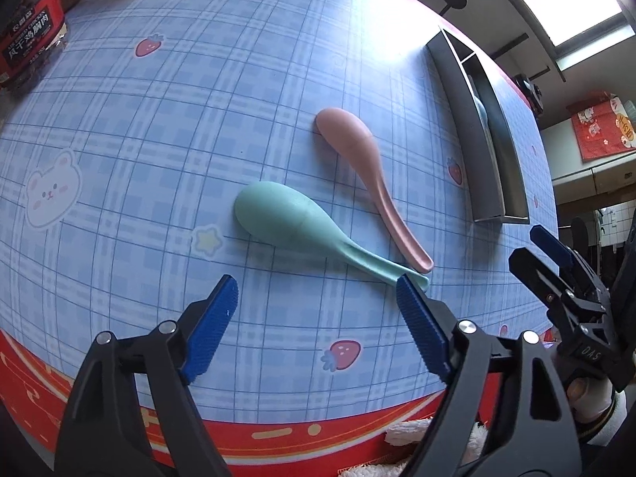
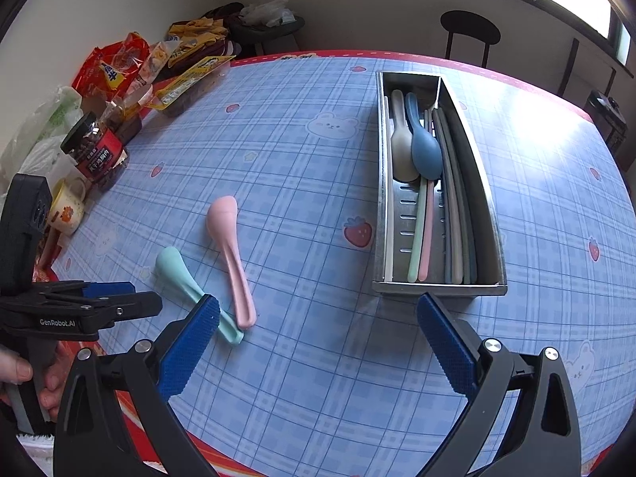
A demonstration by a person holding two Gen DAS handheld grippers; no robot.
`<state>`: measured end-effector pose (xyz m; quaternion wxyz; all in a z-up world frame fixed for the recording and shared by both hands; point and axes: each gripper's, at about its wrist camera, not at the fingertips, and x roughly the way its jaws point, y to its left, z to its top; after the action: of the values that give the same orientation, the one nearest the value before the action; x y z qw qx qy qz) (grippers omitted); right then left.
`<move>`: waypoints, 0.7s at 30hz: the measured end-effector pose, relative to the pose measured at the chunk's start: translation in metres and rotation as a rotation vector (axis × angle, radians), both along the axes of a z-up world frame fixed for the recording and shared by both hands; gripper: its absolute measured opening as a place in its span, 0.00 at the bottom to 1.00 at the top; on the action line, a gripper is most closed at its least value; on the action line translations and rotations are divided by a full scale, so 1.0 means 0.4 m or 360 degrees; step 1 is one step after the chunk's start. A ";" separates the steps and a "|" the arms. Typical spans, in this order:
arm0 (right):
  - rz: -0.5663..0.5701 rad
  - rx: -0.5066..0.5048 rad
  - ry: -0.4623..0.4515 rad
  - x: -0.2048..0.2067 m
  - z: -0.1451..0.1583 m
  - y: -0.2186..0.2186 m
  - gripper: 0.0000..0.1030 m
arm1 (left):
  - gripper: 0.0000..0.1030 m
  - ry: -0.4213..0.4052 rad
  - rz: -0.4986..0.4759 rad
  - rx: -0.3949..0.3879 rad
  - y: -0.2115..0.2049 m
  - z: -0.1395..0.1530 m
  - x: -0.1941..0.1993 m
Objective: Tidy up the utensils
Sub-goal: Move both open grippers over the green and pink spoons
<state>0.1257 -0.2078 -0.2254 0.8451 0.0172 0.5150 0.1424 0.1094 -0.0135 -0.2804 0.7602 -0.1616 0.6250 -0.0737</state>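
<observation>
The left tool (image 1: pixel 318 318), black-armed with blue ribbed pads, points steeply down with its jaws wide apart and nothing between the pads. The right tool (image 2: pixel 318 342), of the same black and blue build, tilts down likewise, jaws spread wide and empty. Bare fingers (image 2: pixel 16 371) of the left hand wrap the left tool's grip at the near left edge.

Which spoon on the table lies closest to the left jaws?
The mint-green spoon: its handle tip reaches the left gripper, while the pink spoon lies farther away.
</observation>
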 end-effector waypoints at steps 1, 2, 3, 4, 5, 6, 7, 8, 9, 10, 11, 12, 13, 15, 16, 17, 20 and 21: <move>0.0011 0.0009 0.0003 0.002 -0.003 0.002 0.94 | 0.78 0.0001 -0.0002 0.0006 -0.003 -0.004 0.002; 0.0024 0.0020 0.0008 0.004 -0.007 0.004 0.94 | 0.77 0.0008 0.0003 0.0002 -0.005 -0.009 0.004; 0.0039 0.0032 0.0015 0.006 -0.011 0.006 0.94 | 0.75 0.0016 0.0012 -0.0005 -0.006 -0.014 0.008; 0.0054 0.0043 0.0024 0.009 -0.014 0.009 0.93 | 0.74 0.0025 0.0024 -0.0012 -0.007 -0.021 0.010; 0.0070 0.0055 0.0028 0.012 -0.017 0.011 0.93 | 0.73 0.0032 0.0035 -0.0013 -0.007 -0.027 0.014; 0.0090 0.0063 0.0035 0.016 -0.020 0.015 0.90 | 0.72 0.0037 0.0045 -0.0008 -0.009 -0.031 0.019; 0.0112 0.0066 0.0042 0.019 -0.022 0.021 0.86 | 0.72 0.0036 0.0053 -0.0006 -0.009 -0.035 0.023; 0.0136 0.0063 0.0047 0.024 -0.024 0.028 0.84 | 0.72 0.0032 0.0060 -0.0001 -0.009 -0.039 0.029; 0.0159 0.0057 0.0046 0.027 -0.025 0.034 0.82 | 0.71 0.0022 0.0066 0.0009 -0.009 -0.040 0.035; 0.0185 0.0052 0.0043 0.033 -0.025 0.042 0.80 | 0.71 0.0004 0.0068 0.0020 -0.011 -0.040 0.041; 0.0212 0.0051 0.0040 0.039 -0.024 0.050 0.78 | 0.71 -0.0006 0.0062 0.0037 -0.016 -0.041 0.047; 0.0241 0.0052 0.0040 0.046 -0.024 0.057 0.75 | 0.71 -0.0019 0.0057 0.0054 -0.019 -0.039 0.052; 0.0266 0.0056 0.0041 0.054 -0.025 0.063 0.70 | 0.71 -0.0026 0.0054 0.0066 -0.022 -0.038 0.060; 0.0312 0.0078 0.0054 0.074 -0.029 0.074 0.63 | 0.71 -0.0047 0.0034 0.0097 -0.030 -0.038 0.066; 0.0329 0.0095 0.0070 0.085 -0.034 0.078 0.58 | 0.70 -0.0056 0.0023 0.0117 -0.035 -0.036 0.072; 0.0345 0.0125 0.0096 0.097 -0.039 0.083 0.56 | 0.69 -0.0067 0.0009 0.0138 -0.038 -0.037 0.077; 0.0379 0.0214 0.0182 0.130 -0.057 0.097 0.44 | 0.63 -0.0091 -0.0037 0.0202 -0.048 -0.039 0.085; 0.0390 0.0211 0.0190 0.138 -0.060 0.105 0.43 | 0.59 -0.0098 -0.0045 0.0217 -0.048 -0.039 0.086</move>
<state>0.1808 -0.1657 -0.2493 0.7862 0.0183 0.5521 0.2769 0.1438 -0.0325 -0.2960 0.7872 -0.0982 0.6070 -0.0467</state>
